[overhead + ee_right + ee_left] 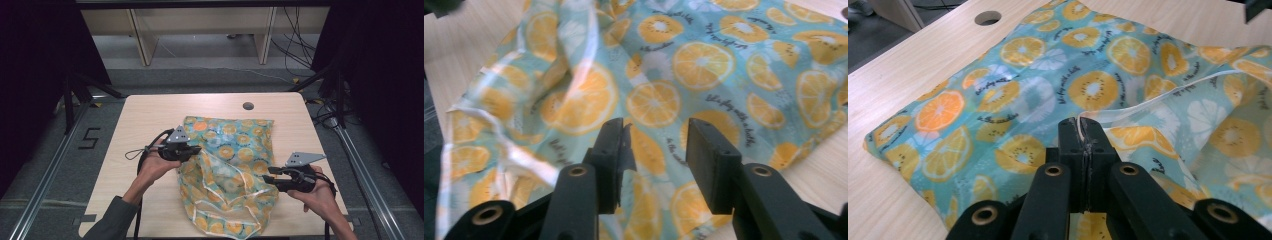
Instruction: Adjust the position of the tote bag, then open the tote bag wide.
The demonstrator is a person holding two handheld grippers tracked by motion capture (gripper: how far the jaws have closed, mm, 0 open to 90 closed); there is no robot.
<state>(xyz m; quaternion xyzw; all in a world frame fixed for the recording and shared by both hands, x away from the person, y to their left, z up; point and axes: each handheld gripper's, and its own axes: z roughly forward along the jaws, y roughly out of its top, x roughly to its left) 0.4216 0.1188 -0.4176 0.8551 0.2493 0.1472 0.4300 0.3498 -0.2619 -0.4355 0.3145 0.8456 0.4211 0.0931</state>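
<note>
We start at our left gripper (1083, 131), whose two black jaws are pressed together on the white-piped edge of the thin teal bag printed with orange and kiwi slices (235, 150). In the high view this gripper (196, 149) sits at about nine o'clock of the bag, and we judge the pinch serves to lift one layer of the mouth away from the other, since the film beside it rises into a loose fold.

Our right gripper (654, 150) has its jaws standing apart, with the printed film lying beyond the gap and nothing pressed between the pads. In the high view it (270, 176) waits at roughly four o'clock of the bag, jaws pointed toward the crumpled lower part, probably lined up to take the opposite edge so the mouth can be spread.

The bag lies in the middle of the pale wooden table (145, 120): its far half flat toward twelve o'clock, its near half bunched toward six. A round cable hole (248, 106) sits at twelve o'clock beyond it. Around the table we see a grey floor (200, 75) with trailing black cables (295, 45), pale furniture legs (142, 40) and dark drapes (35, 60) at either side.
</note>
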